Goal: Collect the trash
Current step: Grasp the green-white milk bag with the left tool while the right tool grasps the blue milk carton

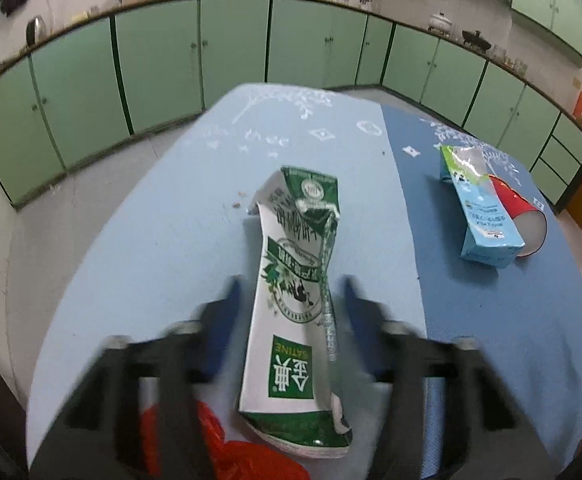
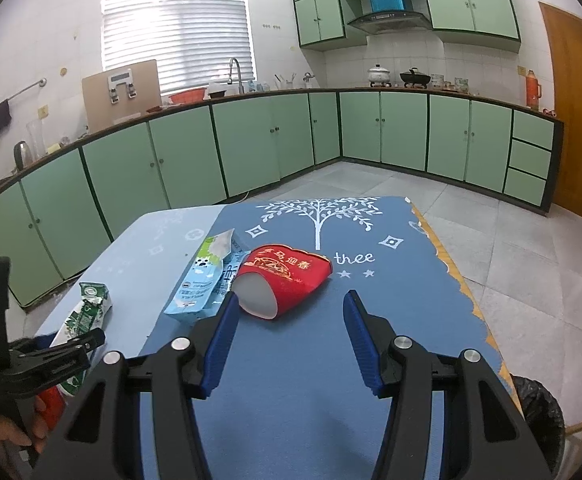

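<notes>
A crushed green-and-white milk carton (image 1: 291,312) lies on the pale blue tablecloth (image 1: 139,248), between the blurred blue pads of the left gripper (image 1: 293,292), which do not visibly press it. The right gripper (image 2: 291,304) hangs part-open and empty near a tipped red paper cup (image 2: 287,280) and a light blue carton (image 2: 207,280).

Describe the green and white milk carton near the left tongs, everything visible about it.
The green and white milk carton is a crushed paperboard pack, white with green panels, printed with Chinese characters and the word SATINE. Its gabled top is torn open and twisted, its body creased, and a wrapped straw runs along one side. It lies flat on the light blue tablecloth, lengthwise between the blue fingers of the left tongs, which flank its middle with gaps showing on both sides. Its near end lies beside a piece of red plastic.
</notes>
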Available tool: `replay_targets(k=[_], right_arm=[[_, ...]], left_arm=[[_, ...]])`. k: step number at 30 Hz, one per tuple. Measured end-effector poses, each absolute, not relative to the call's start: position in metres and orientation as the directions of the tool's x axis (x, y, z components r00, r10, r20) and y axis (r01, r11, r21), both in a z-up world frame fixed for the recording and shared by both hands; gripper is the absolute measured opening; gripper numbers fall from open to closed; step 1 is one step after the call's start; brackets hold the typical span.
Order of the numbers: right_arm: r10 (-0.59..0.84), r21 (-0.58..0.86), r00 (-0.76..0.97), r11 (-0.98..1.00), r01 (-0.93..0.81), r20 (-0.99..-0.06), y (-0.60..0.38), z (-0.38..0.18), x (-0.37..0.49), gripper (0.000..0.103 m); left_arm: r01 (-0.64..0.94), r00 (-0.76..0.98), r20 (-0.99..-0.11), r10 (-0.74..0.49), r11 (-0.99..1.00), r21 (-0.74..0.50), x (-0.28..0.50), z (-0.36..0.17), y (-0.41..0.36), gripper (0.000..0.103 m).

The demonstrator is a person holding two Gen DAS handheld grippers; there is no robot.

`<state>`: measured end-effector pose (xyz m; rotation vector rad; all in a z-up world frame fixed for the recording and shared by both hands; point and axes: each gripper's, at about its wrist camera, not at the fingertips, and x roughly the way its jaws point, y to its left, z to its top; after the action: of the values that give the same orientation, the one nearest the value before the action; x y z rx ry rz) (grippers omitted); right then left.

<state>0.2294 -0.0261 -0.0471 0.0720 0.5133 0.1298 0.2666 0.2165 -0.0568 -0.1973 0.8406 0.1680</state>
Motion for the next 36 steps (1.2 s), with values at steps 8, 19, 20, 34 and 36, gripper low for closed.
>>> replay_targets(k=[8,19,20,34,36], right_arm=[[0.146,0.092,0.864,0.989,-0.116,-0.482,-0.021,-0.046,0.229,0.054],[0.223,0.129,0.842,0.975,-0.184,-0.492,0.012,-0.049,0.24,0.054],[0.227,0.125,0.839,0.974,-0.19,-0.494,0.018,-0.05,0.242,0.054],[0.174,0.066,0.783,0.984,-0.168,-0.597,0.07,-0.073,0.289,0.062],[0.164,0.052,0.773,0.985,-0.167,-0.613,0.075,-0.076,0.295,0.064]], left_arm=[[-0.197,0.743,-0.667,0.05,0.969,-0.147,0.252,-0.043,0.212,0.025],[-0.15,0.816,-0.577,0.024,0.974,-0.171,0.244,-0.015,0.203,0.024],[-0.147,0.819,-0.573,0.023,0.974,-0.17,0.244,-0.014,0.203,0.024],[-0.153,0.796,-0.605,0.017,0.973,-0.174,0.264,-0.022,0.211,0.024],[-0.154,0.794,-0.607,0.015,0.972,-0.178,0.265,-0.023,0.212,0.024]])
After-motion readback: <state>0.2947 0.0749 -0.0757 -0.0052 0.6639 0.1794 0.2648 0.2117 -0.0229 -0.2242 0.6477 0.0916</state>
